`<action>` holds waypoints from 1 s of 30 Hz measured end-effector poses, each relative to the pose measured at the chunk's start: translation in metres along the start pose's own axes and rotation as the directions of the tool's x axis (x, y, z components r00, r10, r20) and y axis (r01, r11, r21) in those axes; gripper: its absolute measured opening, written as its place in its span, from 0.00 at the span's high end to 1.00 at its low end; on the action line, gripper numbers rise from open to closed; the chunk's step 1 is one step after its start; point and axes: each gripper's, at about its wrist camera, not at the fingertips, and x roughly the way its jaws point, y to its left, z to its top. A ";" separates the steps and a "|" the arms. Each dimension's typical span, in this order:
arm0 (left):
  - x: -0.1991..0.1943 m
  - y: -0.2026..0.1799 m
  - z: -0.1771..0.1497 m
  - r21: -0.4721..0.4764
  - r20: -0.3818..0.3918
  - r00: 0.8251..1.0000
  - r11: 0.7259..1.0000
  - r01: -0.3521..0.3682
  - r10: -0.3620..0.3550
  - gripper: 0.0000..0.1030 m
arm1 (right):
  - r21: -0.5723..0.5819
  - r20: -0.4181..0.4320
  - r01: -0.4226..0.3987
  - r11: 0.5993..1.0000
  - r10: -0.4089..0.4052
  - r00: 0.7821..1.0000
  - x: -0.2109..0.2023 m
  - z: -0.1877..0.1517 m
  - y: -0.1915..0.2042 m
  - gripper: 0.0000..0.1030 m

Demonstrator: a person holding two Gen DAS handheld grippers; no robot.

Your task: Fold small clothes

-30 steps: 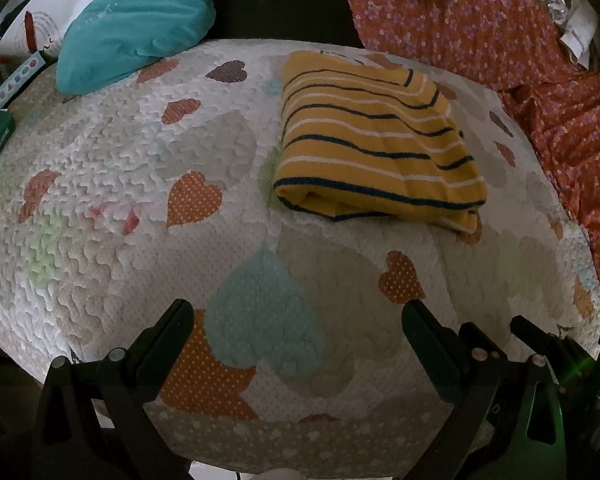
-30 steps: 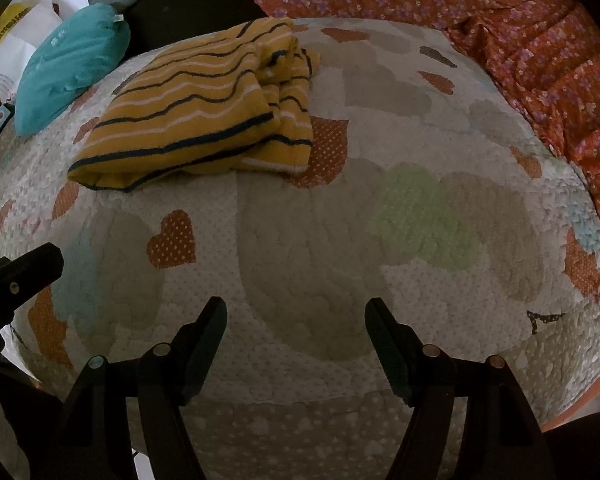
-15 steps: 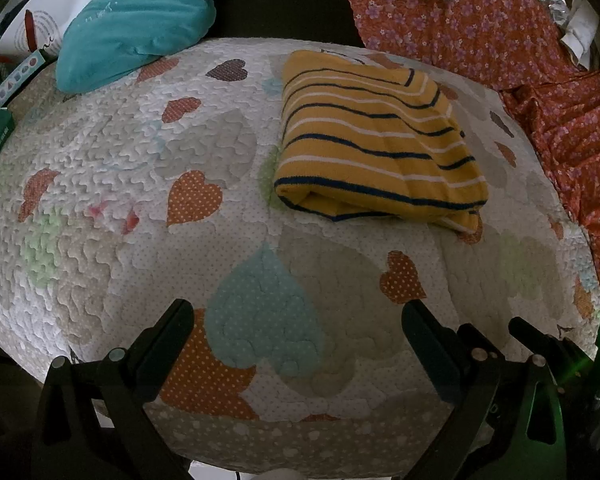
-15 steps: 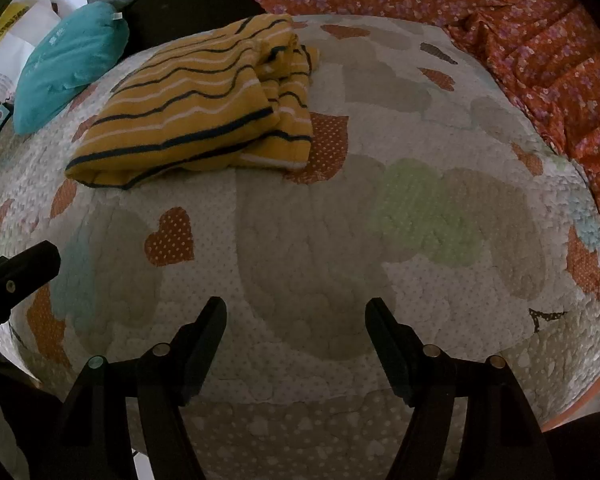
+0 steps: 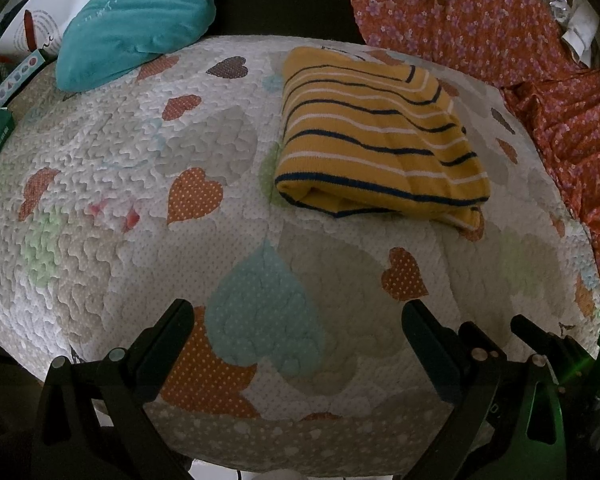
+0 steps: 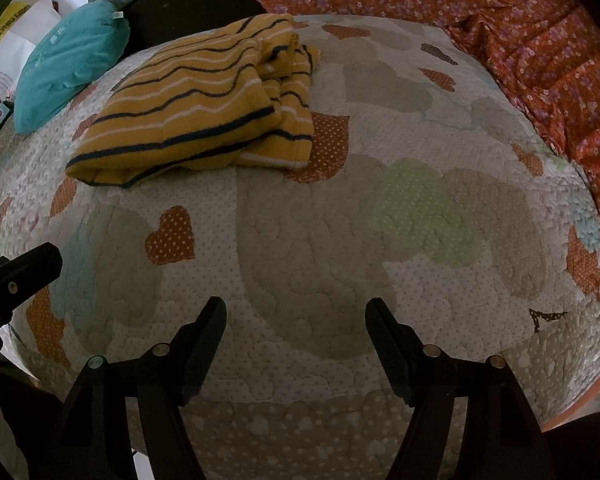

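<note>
A small yellow garment with navy and white stripes [image 5: 376,140] lies folded on the heart-print quilt [image 5: 140,152]; the right wrist view shows this striped garment [image 6: 204,108] at upper left, its loose edges bunched on its right side. My left gripper [image 5: 298,312] hovers open over the quilt's near edge, well short of the garment, nothing between its fingers. My right gripper [image 6: 296,308] is open too, with bare quilt [image 6: 380,160] between its fingers. The left gripper's finger [image 6: 24,268] shows at the left edge of the right wrist view.
A teal pillow [image 5: 136,24] rests at the quilt's far left corner. Red floral cloth [image 5: 500,32] covers the far and right side. Boxes and a paper bag [image 5: 4,92] sit at the far left. The quilt's near edge drops off just below both grippers.
</note>
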 end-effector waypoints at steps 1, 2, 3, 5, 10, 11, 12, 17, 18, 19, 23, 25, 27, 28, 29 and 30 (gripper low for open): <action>0.000 0.000 0.000 0.001 0.000 1.000 1.000 -0.002 0.002 0.00 | 0.000 -0.001 0.000 1.000 0.000 1.000 0.000 0.000 0.000 0.26; 0.001 0.000 0.000 0.001 -0.001 1.000 1.000 -0.002 0.002 0.00 | -0.002 -0.001 0.000 1.000 0.000 1.000 0.000 0.000 0.000 0.26; 0.001 0.001 -0.001 0.000 -0.002 1.000 1.000 -0.002 0.002 0.00 | -0.002 -0.002 0.000 1.000 0.000 1.000 0.000 0.000 0.000 0.26; 0.002 0.002 0.001 0.002 -0.006 1.000 1.000 -0.001 0.001 0.00 | -0.005 -0.002 -0.001 1.000 0.001 1.000 0.001 0.000 0.000 0.26; 0.002 0.002 0.001 0.009 -0.013 1.000 1.000 -0.007 0.007 0.00 | -0.010 0.000 -0.001 1.000 0.001 1.000 0.001 0.001 0.000 0.26; 0.003 0.003 0.001 0.010 -0.015 1.000 1.000 -0.007 0.007 0.00 | -0.012 -0.001 -0.001 1.000 0.001 1.000 0.001 0.001 -0.001 0.26; 0.002 0.002 0.001 0.008 -0.014 1.000 1.000 -0.008 0.009 0.00 | -0.014 -0.001 -0.002 1.000 0.002 1.000 0.001 0.001 -0.001 0.26; 0.004 0.004 0.001 0.012 -0.018 1.000 1.000 -0.012 0.012 0.00 | -0.015 -0.001 -0.002 1.000 0.002 1.000 0.001 0.001 0.000 0.26; 0.004 0.004 0.001 0.011 -0.019 1.000 1.000 -0.013 0.013 0.00 | -0.015 -0.002 -0.002 1.000 0.002 1.000 0.001 0.001 0.000 0.26; 0.004 0.005 0.001 0.012 -0.021 1.000 1.000 -0.013 0.013 0.00 | -0.015 -0.002 -0.002 1.000 0.002 1.000 0.001 0.001 -0.001 0.26; 0.004 0.007 0.002 0.015 -0.024 1.000 1.000 -0.016 0.017 0.00 | -0.017 -0.002 -0.003 1.000 0.003 1.000 0.001 0.001 0.000 0.26; 0.004 0.006 0.002 0.015 -0.024 1.000 1.000 -0.016 0.017 0.00 | -0.020 -0.001 -0.004 1.000 0.004 1.000 0.001 0.001 0.000 0.26; 0.004 0.006 0.002 0.015 -0.024 1.000 1.000 -0.018 0.018 0.00 | -0.026 0.000 -0.005 1.000 0.005 1.000 0.002 0.001 0.000 0.26; 0.004 0.007 0.002 0.014 -0.026 0.999 1.000 -0.018 0.019 0.00 | -0.028 0.000 -0.005 1.000 0.005 1.000 0.002 0.001 0.001 0.26; 0.005 0.007 0.002 0.016 -0.027 0.999 1.000 -0.018 0.018 0.00 | -0.029 0.000 -0.006 1.000 0.006 1.000 0.002 0.001 0.001 0.26; 0.005 0.007 0.002 0.016 -0.028 0.999 1.000 -0.020 0.020 0.00 | -0.030 0.000 -0.007 1.000 0.007 1.000 0.002 0.001 0.001 0.26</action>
